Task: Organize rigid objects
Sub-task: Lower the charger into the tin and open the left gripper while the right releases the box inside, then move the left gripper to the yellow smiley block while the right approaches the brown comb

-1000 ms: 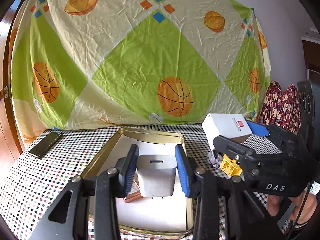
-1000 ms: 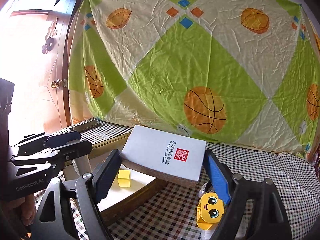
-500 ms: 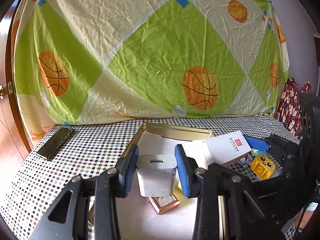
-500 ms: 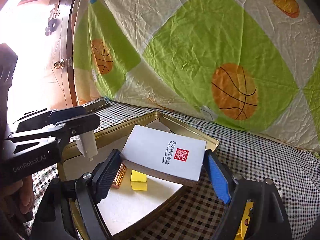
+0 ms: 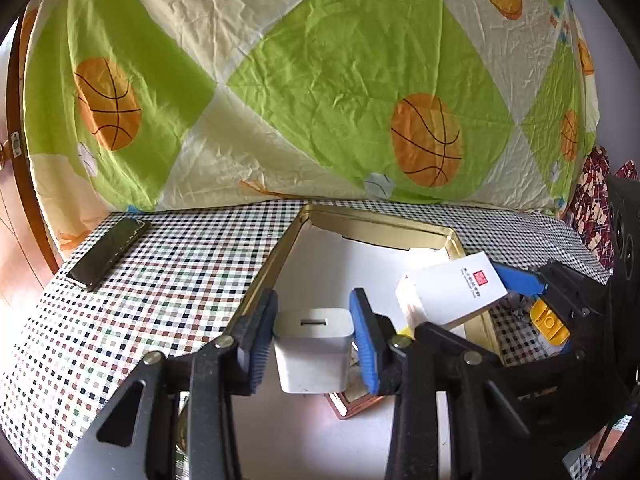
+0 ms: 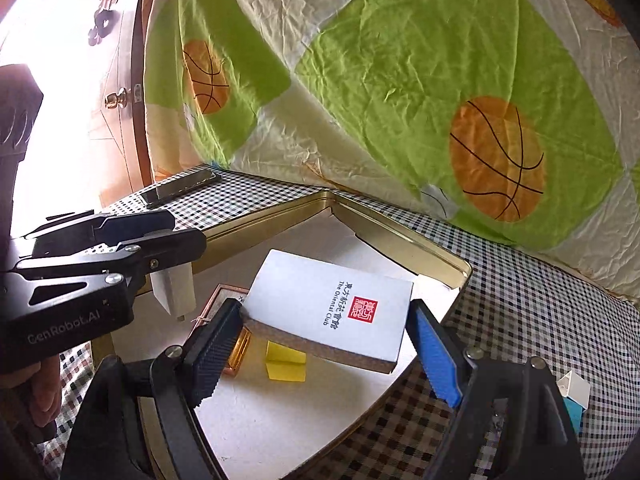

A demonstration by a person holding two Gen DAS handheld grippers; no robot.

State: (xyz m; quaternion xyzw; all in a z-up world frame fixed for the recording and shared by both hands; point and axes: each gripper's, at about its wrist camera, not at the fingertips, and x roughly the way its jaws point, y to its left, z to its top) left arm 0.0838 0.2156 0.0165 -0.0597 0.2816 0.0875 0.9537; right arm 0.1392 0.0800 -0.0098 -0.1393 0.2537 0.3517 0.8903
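My left gripper (image 5: 314, 338) is shut on a white USB charger (image 5: 314, 350) and holds it above the gold tray (image 5: 372, 220), over its white lining. It also shows in the right wrist view (image 6: 174, 290). My right gripper (image 6: 320, 340) is shut on a white box with a red seal (image 6: 332, 308) and holds it over the tray (image 6: 400, 240); the box also shows in the left wrist view (image 5: 452, 294). In the tray lie a yellow block (image 6: 286, 366) and a copper-coloured case (image 6: 226, 316), partly hidden.
A black phone (image 5: 108, 254) lies at the far left of the checked tablecloth (image 5: 160, 288). A yellow toy block with a face (image 5: 550, 322) lies right of the tray. A white and blue small box (image 6: 574, 394) sits at the right. A basketball-print sheet hangs behind.
Both grippers have moved forward and over the tray with their loads. The white box now hangs above the yellow block; the charger has come lower over the tray.
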